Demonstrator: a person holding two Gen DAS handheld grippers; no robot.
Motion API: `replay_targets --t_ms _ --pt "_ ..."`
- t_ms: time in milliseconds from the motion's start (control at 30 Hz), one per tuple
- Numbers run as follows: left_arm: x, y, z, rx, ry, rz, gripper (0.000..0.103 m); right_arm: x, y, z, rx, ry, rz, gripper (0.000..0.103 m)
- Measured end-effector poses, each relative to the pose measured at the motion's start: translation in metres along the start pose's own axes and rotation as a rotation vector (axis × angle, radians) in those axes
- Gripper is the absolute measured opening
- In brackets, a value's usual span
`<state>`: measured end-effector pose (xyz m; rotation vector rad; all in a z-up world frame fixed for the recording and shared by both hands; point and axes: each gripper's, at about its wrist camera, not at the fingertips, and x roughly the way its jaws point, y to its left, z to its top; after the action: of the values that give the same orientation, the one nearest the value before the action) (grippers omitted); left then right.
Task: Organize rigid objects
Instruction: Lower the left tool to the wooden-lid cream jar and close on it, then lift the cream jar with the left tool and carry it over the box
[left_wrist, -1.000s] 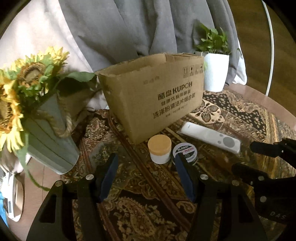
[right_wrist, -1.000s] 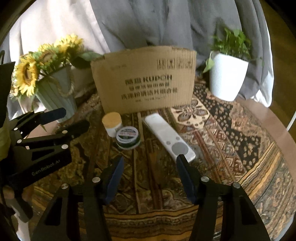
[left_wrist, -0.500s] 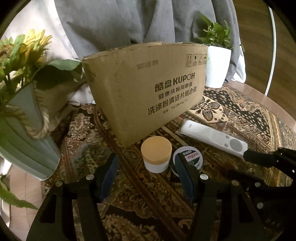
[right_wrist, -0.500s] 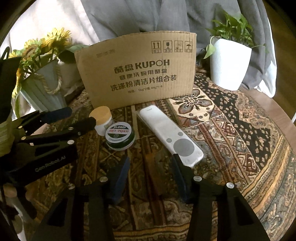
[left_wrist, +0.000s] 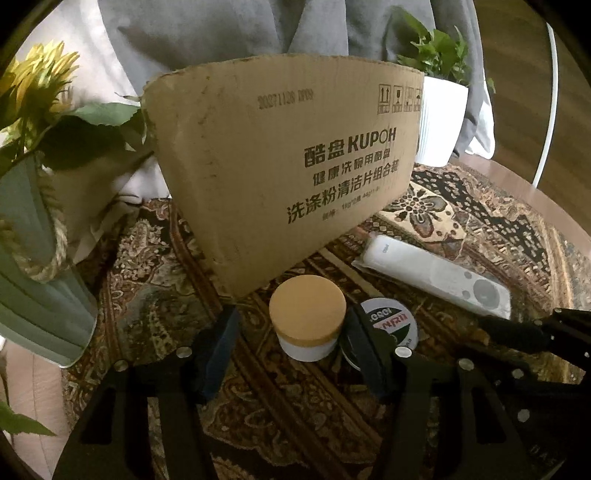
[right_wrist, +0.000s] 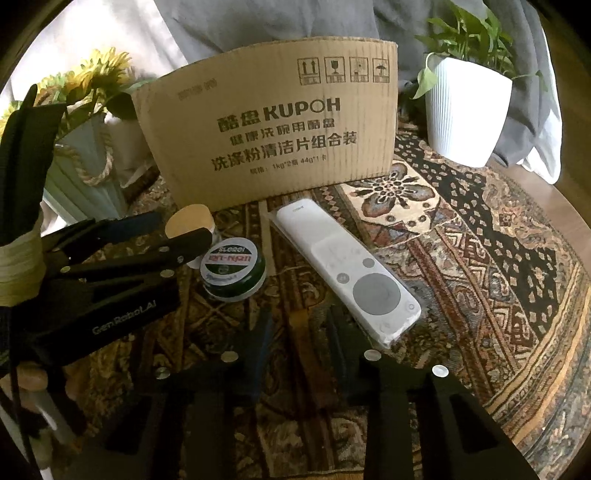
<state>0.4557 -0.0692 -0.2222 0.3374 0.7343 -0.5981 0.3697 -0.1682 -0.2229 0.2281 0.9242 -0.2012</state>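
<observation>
Compared with a second ago, both views have been brought lower and closer to the cardboard box (left_wrist: 280, 162), which now fills far more of the left wrist view, and the items in front of it appear larger. The left gripper (left_wrist: 291, 332) has been advanced so that the wooden-lidded jar (left_wrist: 307, 320) now lies between its fingers, where it earlier sat ahead of the tips; the jaws are closing, but a clear gap is seen on the left side, so the jar is not yet clamped, though the right pad appears very near it. The green tin (left_wrist: 391, 323) stands just beside the jar, partly hidden behind the right finger, away from the box. The right gripper (right_wrist: 299, 332) is likewise closing, with nothing between its fingers; only patterned tablecloth (right_wrist: 480, 258) is seen there, and the near end of the white remote (right_wrist: 347, 269), which lies in front of the box and slants away from it, rests just beside the right finger. It is judged that the jar is about to be picked for placing in the box, while the remote has not been engaged. Both grippers are held pitched steeply downward toward the table in front of the box, the left one seen from the right wrist view crossing in front of the jar.
</observation>
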Motion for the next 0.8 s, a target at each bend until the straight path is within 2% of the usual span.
replay_targets --t_ms 100,200,467,800 --pt "0.002 0.0 0.0 -0.001 -0.004 -0.02 0.048 0.004 -0.002 -0.001 0.004 0.014 0.008 0.018" --pt "0.003 -0.002 0.001 0.004 -0.006 -0.041 0.041 0.005 -0.002 -0.001 0.002 0.013 0.012 0.017" --pt "-0.005 -0.002 0.001 0.001 -0.016 -0.043 0.04 0.001 -0.003 0.0 0.002 -0.005 0.015 0.014" --pt "-0.051 -0.003 -0.004 -0.012 -0.057 0.022 0.04 -0.023 0.0 -0.003 -0.052 -0.063 0.037 0.014"
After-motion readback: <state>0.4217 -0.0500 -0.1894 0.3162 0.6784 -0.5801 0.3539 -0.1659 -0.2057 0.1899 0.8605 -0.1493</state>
